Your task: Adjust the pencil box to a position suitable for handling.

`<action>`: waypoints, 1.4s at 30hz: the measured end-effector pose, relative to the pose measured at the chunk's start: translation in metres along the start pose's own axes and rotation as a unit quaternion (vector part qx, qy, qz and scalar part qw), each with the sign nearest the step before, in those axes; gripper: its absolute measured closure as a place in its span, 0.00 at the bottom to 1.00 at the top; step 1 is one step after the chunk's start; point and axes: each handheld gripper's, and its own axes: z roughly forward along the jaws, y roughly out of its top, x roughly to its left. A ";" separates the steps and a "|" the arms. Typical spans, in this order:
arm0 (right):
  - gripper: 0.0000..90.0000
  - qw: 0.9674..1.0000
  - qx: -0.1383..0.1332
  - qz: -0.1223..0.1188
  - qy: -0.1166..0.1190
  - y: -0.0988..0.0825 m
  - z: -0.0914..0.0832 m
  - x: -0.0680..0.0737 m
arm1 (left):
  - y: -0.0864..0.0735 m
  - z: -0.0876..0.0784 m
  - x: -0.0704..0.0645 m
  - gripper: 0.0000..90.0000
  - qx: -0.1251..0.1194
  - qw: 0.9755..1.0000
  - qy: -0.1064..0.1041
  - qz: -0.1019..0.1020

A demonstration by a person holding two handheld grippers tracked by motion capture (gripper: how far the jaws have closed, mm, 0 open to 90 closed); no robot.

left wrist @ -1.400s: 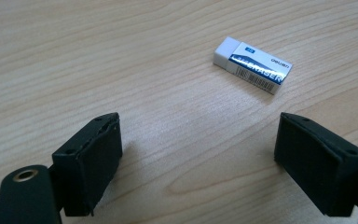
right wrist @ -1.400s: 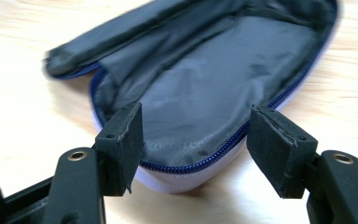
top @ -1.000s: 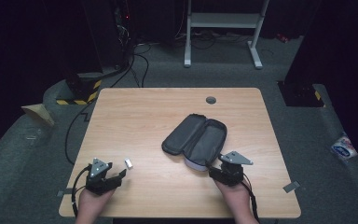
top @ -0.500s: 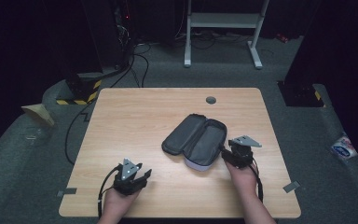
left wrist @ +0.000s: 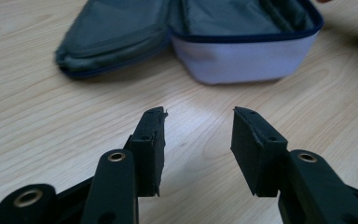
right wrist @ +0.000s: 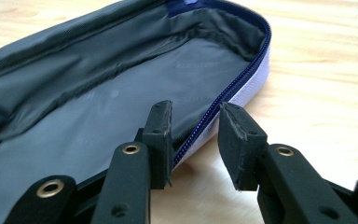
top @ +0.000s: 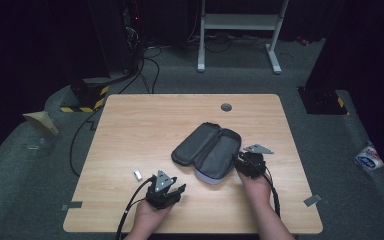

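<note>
An open zip case (top: 207, 150), dark grey inside with a white outer wall and blue zipper, lies in the middle of the wooden table (top: 145, 125). My right gripper (top: 241, 161) is at its near right edge. In the right gripper view the jaws (right wrist: 195, 108) straddle the zipper rim of the case (right wrist: 121, 93), one inside and one outside; they have just been closing, and a gap still shows. My left gripper (top: 176, 190) sits just short of the case's near end. Its jaws (left wrist: 199, 114) have just narrowed with nothing between them, and they point at the case (left wrist: 242, 60).
A small white item (top: 138, 175) lies on the table to the left of my left gripper. A round grommet (top: 226, 107) sits near the far edge. Cables and a desk frame (top: 240, 30) stand on the floor beyond.
My left gripper has slid right past the small white item toward the case. My right gripper has moved forward onto the case's rim. Both pairs of jaws have narrowed.
</note>
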 end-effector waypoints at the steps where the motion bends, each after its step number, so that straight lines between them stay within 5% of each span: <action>1: 0.72 1.000 0.001 0.000 0.004 -0.003 -0.002 0.003 | 0.001 0.001 -0.001 0.61 -0.002 1.000 0.001 0.002; 8: 0.67 0.999 -0.009 -0.013 0.048 -0.025 -0.018 0.038 | 0.002 0.006 0.002 0.61 0.000 1.000 0.011 -0.005; 14: 0.65 0.996 -0.027 -0.041 0.077 -0.027 -0.029 0.065 | 0.001 0.000 0.016 0.62 -0.008 0.999 0.043 -0.022; 19: 0.64 0.998 -0.045 -0.037 0.037 -0.007 -0.028 0.045 | 0.007 -0.016 0.016 0.62 -0.043 0.997 0.049 -0.029; 25: 0.66 0.999 -0.024 -0.021 -0.007 0.022 -0.003 0.012 | 0.015 -0.010 -0.001 0.42 -0.054 0.997 0.030 -0.052; 32: 0.82 0.999 0.014 -0.037 -0.013 0.021 0.017 0.017 | 0.012 0.004 -0.004 0.42 -0.021 0.998 0.029 -0.051; 42: 0.83 0.999 -0.001 -0.041 0.014 -0.011 -0.011 0.025 | 0.013 0.005 0.028 0.56 -0.010 0.996 0.057 -0.062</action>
